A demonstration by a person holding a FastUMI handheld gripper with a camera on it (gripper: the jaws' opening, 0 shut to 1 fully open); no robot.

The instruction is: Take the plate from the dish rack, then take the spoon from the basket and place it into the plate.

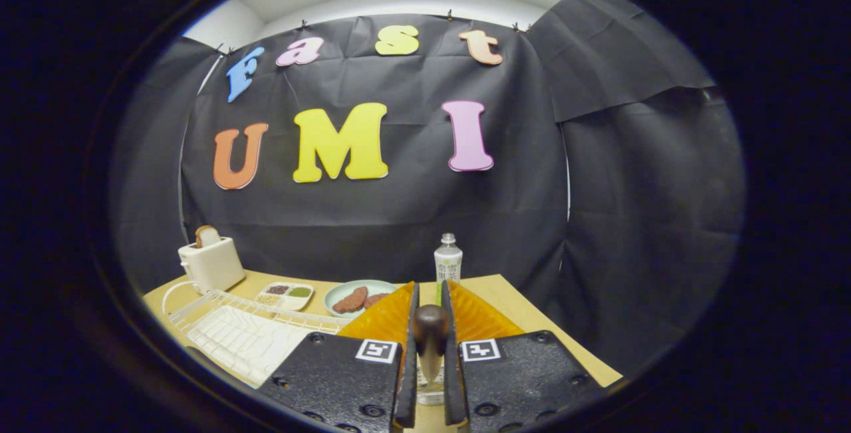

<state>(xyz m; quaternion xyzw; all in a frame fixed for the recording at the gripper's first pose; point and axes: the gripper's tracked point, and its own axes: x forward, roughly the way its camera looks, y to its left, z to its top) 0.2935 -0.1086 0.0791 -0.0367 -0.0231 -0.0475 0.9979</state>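
You hold the gripper [430,336] raised above the pale wooden worktop [512,300], with its fingers drawn close and pinching the dark rounded wooden handle of the spoon [431,330]. The handle stands upright between the two fingers; the lower part of the spoon runs down out of sight behind them, so you cannot tell how its bowl hangs.

The white wire dish rack [246,333] lies on the worktop to the left of the fingers, and no plate stands in its slots as far as the view shows. Beyond the fingertips, slightly left, rests the pale green round plate [352,290], which carries two brown pieces of food [359,300]. Left of it sits a small white divided tray [286,294], and further left a cream toaster with a slice of bread [209,261]. A clear plastic bottle with a white label [448,261] stands just beyond the fingertips.

Judged from this layout, the spoon stage is in hand: the spoon is lifted and the carry to the plate remains. The next move calls for you to advance the fingers forward and a little left until the spoon is above a bare part of the plate, lower it, then spread the fingers. Keep clear of the bottle and of the food.
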